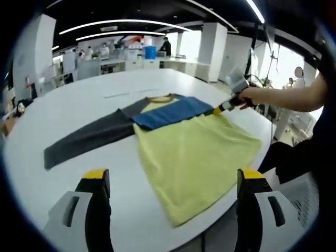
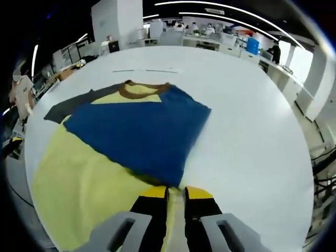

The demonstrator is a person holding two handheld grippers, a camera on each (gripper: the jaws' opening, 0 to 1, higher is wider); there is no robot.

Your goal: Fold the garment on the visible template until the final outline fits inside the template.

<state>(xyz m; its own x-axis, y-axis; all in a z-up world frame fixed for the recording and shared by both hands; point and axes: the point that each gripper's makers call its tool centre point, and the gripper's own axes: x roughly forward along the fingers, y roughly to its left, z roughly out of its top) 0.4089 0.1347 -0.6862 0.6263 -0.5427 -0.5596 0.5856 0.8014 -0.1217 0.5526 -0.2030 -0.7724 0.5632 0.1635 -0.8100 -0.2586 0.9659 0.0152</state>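
Yellow shirt (image 1: 194, 157) lies spread on the white surface (image 1: 79, 100); right tool (image 2: 176, 195) is clenched on its blue sleeve (image 2: 142, 131), folded across the chest. Left tool (image 1: 173, 181) hovers released near the hem, grey sleeve (image 1: 86, 139) stretching left.

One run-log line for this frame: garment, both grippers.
shirt: flat on white table, blue sleeve folded across yellow body | right gripper: shut on blue sleeve | left gripper: open, above table, apart from shirt
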